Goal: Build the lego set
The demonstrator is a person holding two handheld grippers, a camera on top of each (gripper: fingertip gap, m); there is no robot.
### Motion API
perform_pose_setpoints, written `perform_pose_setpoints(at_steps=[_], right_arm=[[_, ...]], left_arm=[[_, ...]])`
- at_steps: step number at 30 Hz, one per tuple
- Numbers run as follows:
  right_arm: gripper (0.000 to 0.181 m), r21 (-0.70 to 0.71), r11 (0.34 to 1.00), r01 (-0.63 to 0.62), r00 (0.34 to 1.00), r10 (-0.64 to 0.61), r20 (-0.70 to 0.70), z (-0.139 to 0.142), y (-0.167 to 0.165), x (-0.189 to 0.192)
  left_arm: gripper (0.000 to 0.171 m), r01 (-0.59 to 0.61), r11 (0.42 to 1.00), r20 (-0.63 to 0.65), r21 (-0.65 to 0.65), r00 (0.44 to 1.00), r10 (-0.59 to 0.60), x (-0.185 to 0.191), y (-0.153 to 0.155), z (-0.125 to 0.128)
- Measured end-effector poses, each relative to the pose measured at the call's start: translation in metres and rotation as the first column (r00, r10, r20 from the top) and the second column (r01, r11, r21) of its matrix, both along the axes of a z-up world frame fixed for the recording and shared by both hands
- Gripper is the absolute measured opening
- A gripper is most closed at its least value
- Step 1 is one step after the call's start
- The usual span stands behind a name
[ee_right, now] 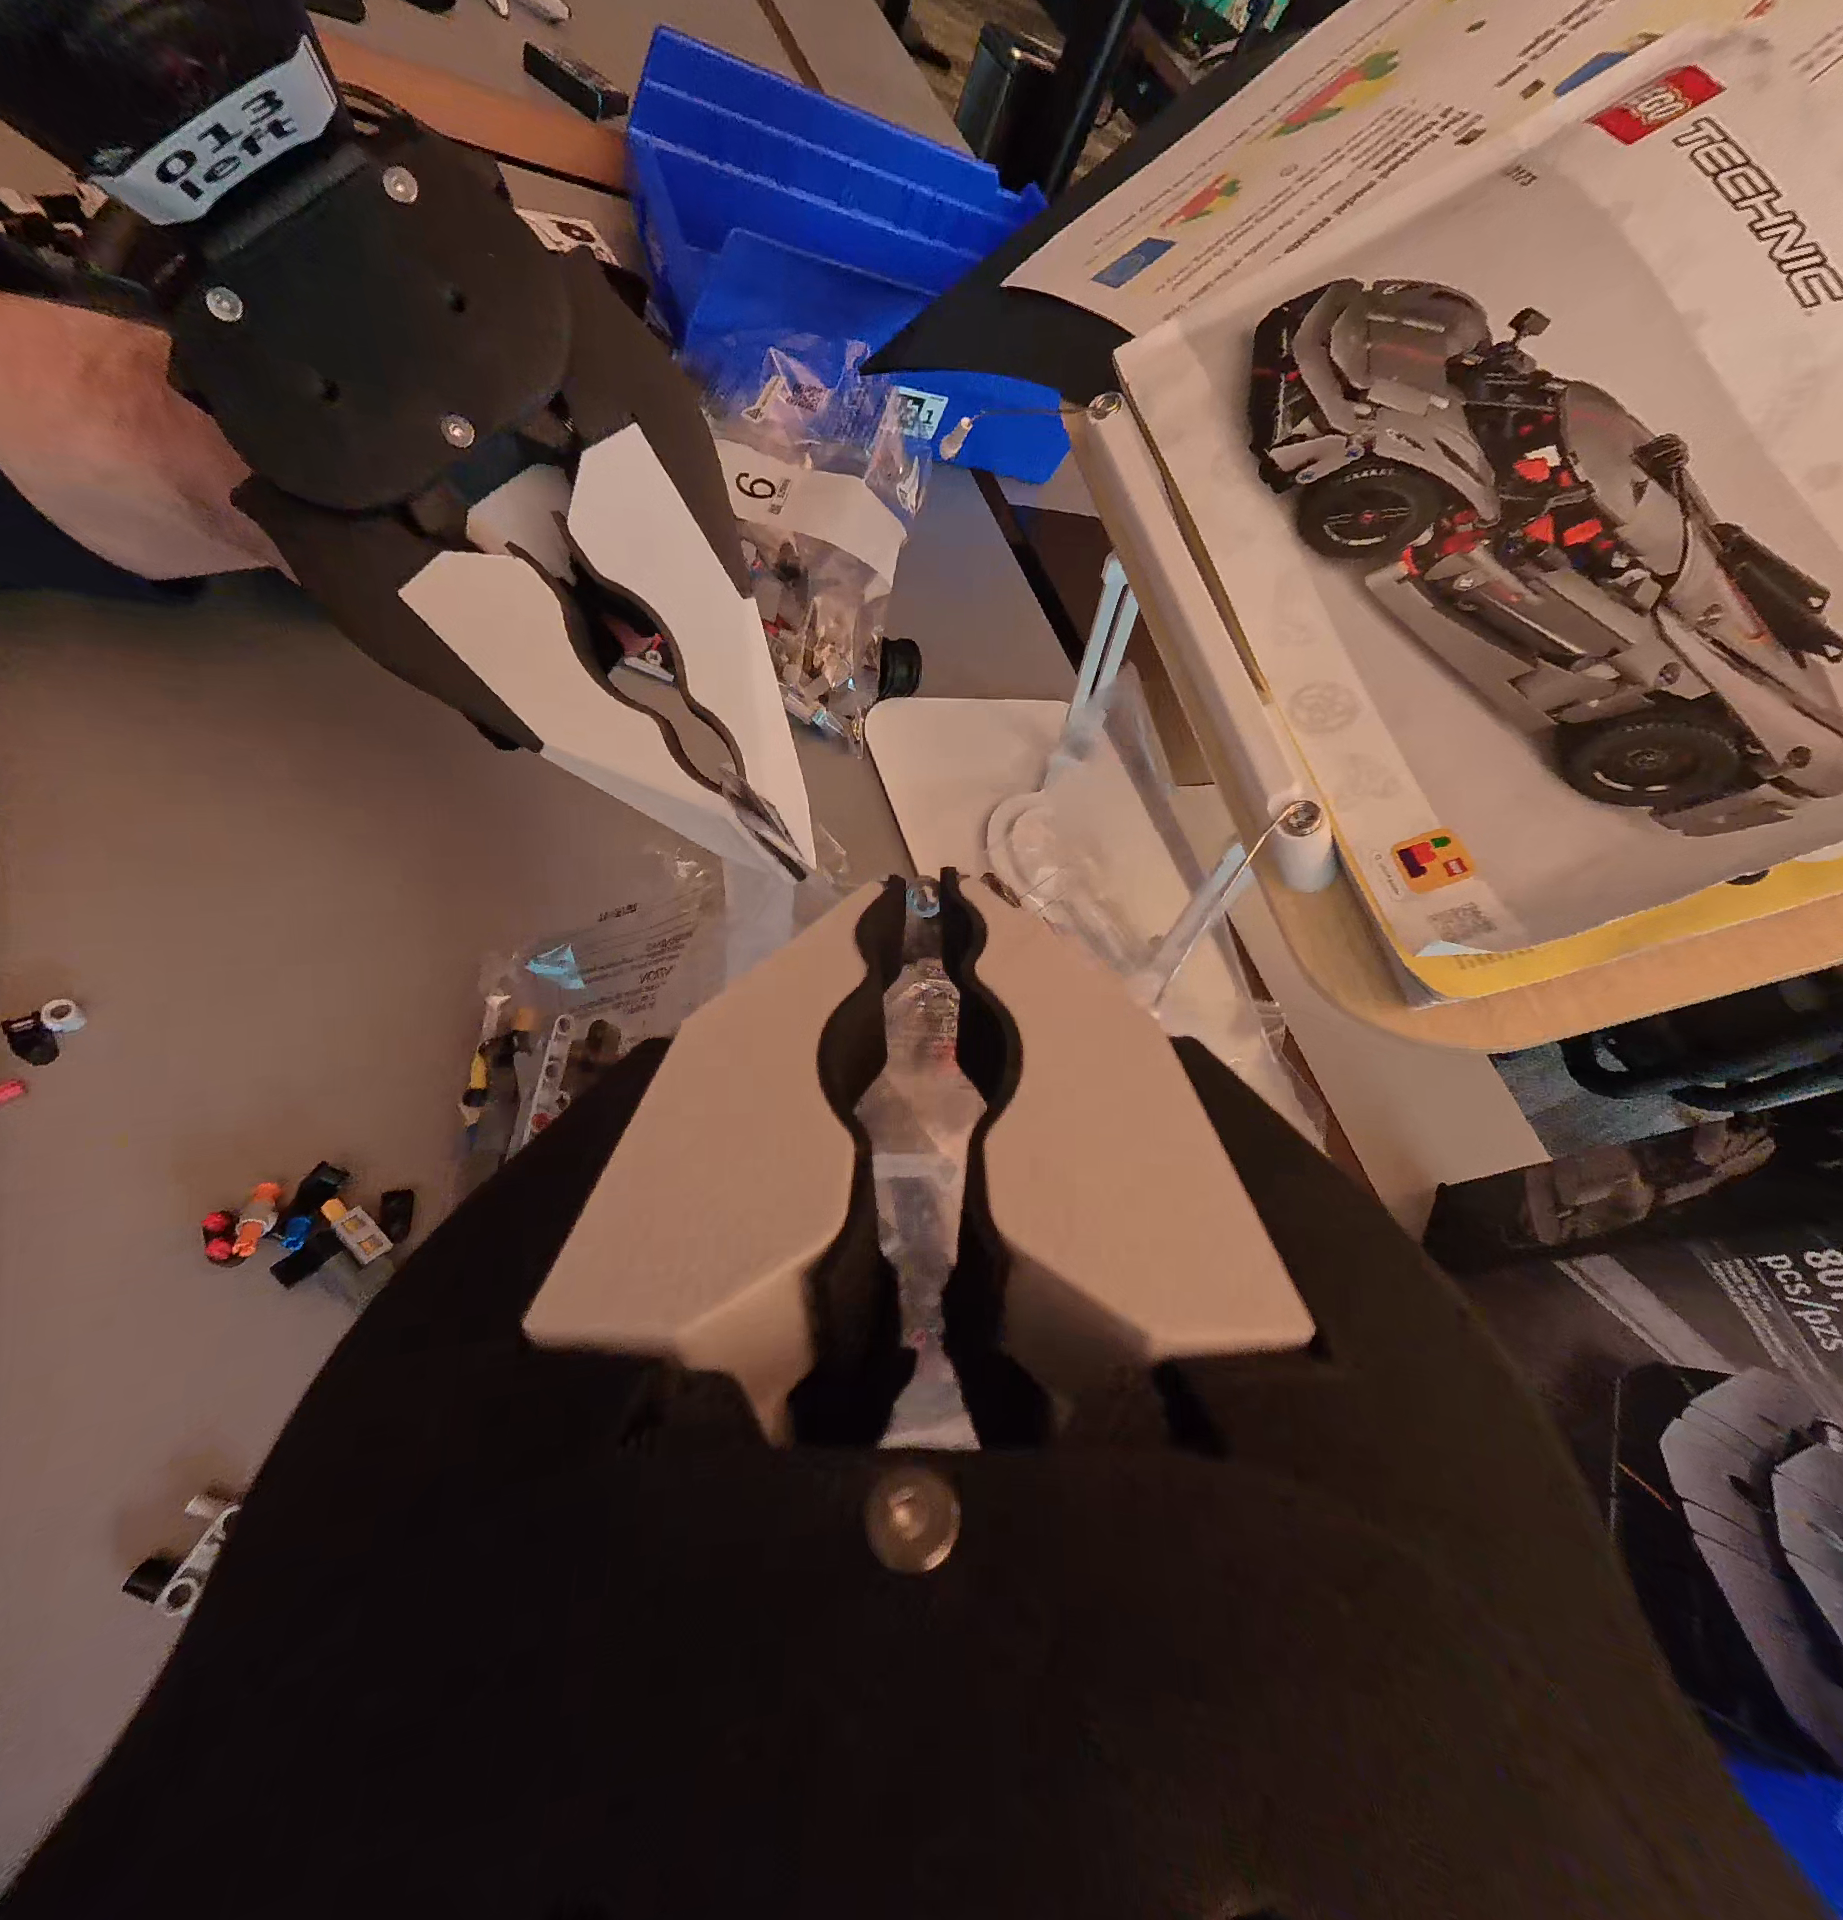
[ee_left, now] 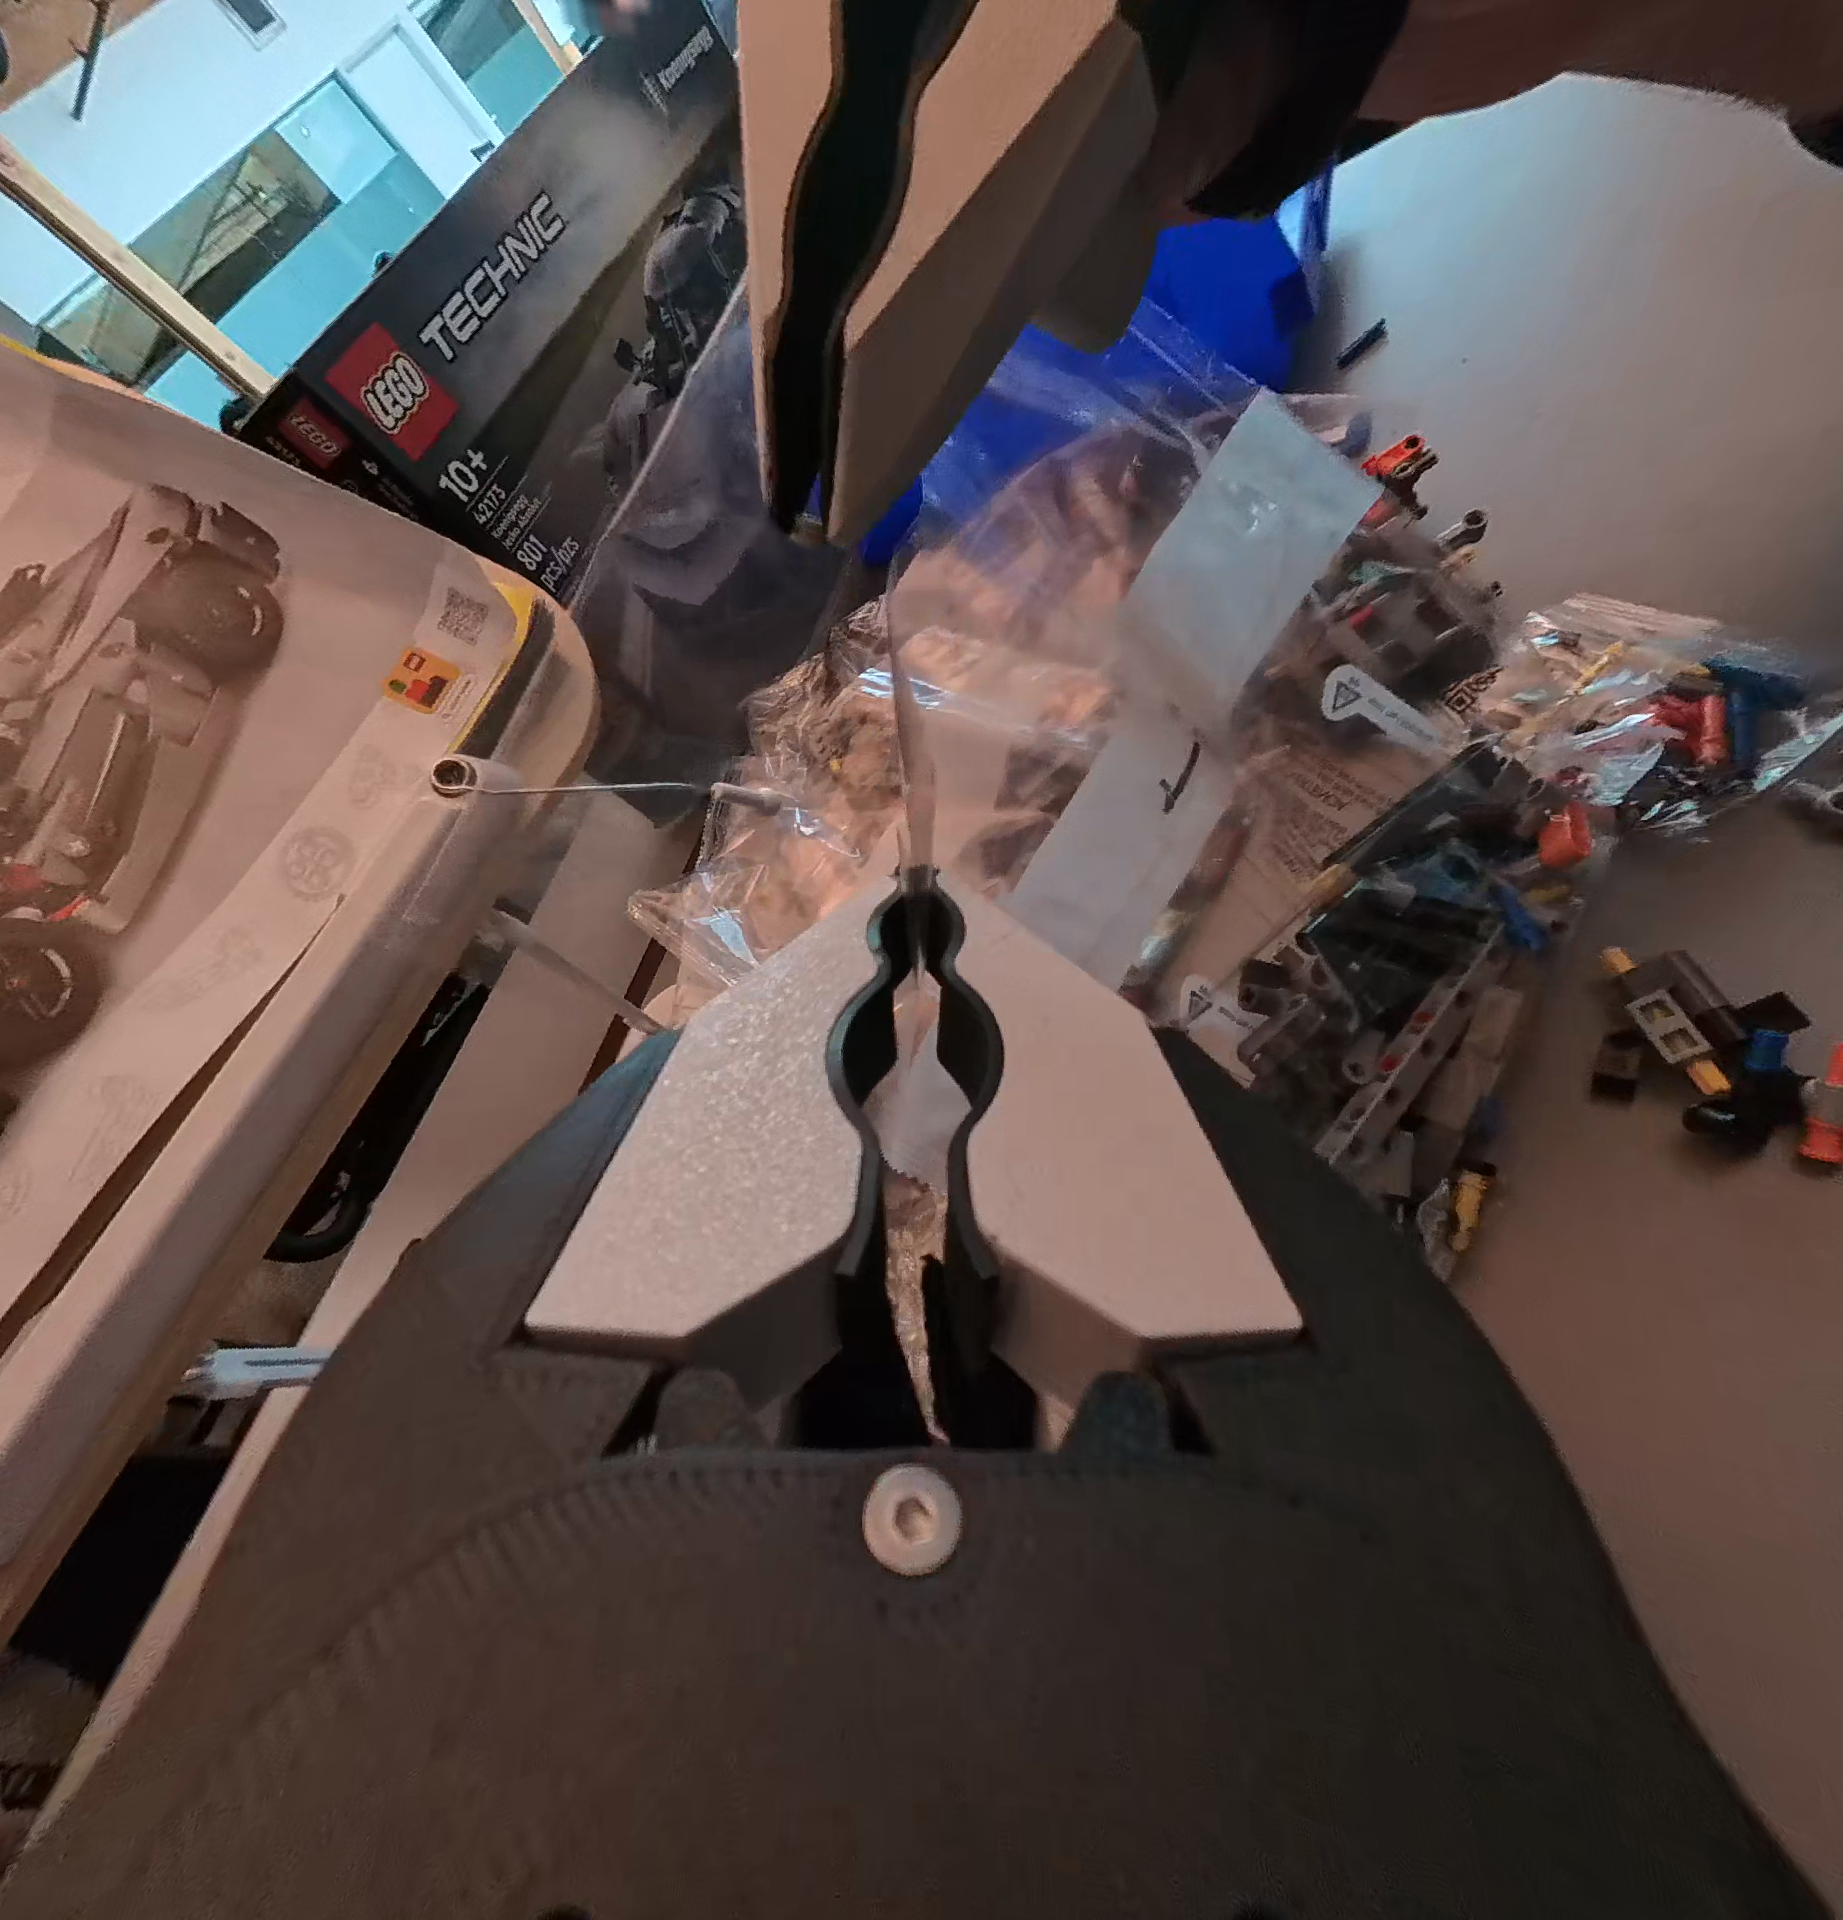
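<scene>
Both grippers are clamped on the same clear plastic bag (ee_left: 1000, 665) of parts, held up over the grey table (ee_left: 1675, 260): the left gripper (ee_left: 919, 883) has its fingers pressed together on a thin edge of film, and the right gripper (ee_right: 925, 894) pinches crumpled film that runs back between its closed fingers. In the right wrist view the two sets of tips sit just beside each other, almost touching. To one side, the instruction booklet (ee_right: 1519, 540) leans on a stand whose rounded corner comes close to the bag; behind it stand blue bins (ee_right: 823, 208) and the dark set box (ee_left: 501, 343). More bagged parts (ee_left: 1416, 831) lie heaped below, and a small cluster of loose pieces (ee_left: 1727, 1049) rests on bare table well apart from the bags
</scene>
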State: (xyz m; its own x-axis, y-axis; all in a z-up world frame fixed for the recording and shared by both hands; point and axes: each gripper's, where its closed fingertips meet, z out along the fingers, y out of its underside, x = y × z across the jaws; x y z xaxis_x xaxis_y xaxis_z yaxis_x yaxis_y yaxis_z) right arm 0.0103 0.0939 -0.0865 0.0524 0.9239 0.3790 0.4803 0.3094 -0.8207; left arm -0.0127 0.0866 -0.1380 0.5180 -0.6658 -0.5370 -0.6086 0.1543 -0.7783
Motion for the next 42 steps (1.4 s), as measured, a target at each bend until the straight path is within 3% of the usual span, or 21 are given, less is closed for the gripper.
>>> perform_pose_setpoints(at_steps=[34,42], right_arm=[[0.004,-0.066,0.998,0.000,0.991,0.009,0.135,-0.025,0.002,0.019],[0.004,-0.149,0.986,-0.070,0.985,0.092,0.143,-0.034,-0.010,0.014]], left_arm=[[0.000,0.009,0.996,0.066,-0.092,0.998,-0.003,-0.003,0.002,-0.007],[0.009,0.095,0.977,0.180,-0.189,0.982,-0.060,0.003,0.000,-0.013]])
